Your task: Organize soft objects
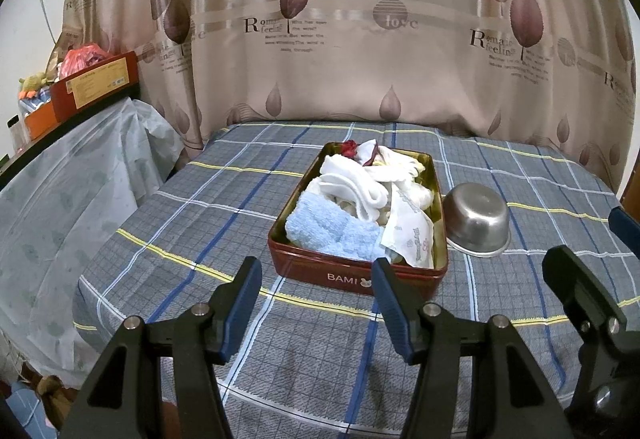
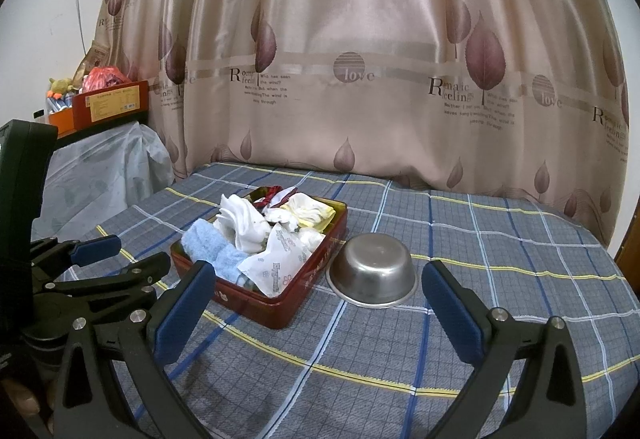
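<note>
Behind the bed hung a beige satin curtain point(image 1: 360, 19) printed with purple leaves and the words "Romantic feeling" and "love". You worked over a blue-grey plaid bedsheet point(image 1: 160, 239) crossed with yellow, white and blue lines. Near its middle sat a red tin point(image 1: 352, 273) marked "BAMI", its lid off, piled with soft things: a light blue towel point(image 1: 328, 231) at the near left corner, white cloths point(image 1: 360, 187) heaped across the centre, a white printed packet point(image 1: 412, 235) along the near right side, and something small and dark red point(image 1: 349, 148) at the far end. An upturned steel bowl point(image 1: 478, 225) lay just beside the tin on its right; whether the two touched could not be told.

You held your left gripper point(image 1: 316, 303) low in front of the tin, its blue-padded jaws spread wide with nothing between them. You kept your right gripper point(image 2: 320, 319) likewise spread and empty, its fingers framing the tin's near corner and the bowl from the right wrist view.

Off to the left, a pale plastic cover point(image 1: 60, 199) draped some furniture, and above it sat a red box point(image 1: 96, 83) with a red bag point(image 1: 86, 57) inside.
</note>
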Tool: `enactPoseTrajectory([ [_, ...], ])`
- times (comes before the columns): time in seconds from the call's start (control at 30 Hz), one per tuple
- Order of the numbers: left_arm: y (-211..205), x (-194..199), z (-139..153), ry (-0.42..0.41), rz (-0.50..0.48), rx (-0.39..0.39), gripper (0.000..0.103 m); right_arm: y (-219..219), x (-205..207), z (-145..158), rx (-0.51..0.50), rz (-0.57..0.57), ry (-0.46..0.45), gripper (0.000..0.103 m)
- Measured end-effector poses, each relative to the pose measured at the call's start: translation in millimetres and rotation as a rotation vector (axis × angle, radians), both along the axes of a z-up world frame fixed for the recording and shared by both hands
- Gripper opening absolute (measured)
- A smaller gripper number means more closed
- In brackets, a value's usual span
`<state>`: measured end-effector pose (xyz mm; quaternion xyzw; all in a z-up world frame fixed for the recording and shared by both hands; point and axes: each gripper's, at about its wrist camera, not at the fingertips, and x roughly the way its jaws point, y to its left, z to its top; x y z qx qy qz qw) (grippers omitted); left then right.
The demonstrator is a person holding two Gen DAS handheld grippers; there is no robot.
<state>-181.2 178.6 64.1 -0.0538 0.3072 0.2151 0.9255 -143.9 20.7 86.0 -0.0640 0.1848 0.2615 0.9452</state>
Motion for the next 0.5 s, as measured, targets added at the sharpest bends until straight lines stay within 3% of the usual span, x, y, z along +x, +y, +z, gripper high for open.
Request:
enactPoseTrajectory([
  [0.5, -0.9, 0.2, -0.2, 0.001, 0.0, 0.001, 0.058, 0.5, -0.7, 0.0, -0.002, 0.001, 0.001, 0.102],
])
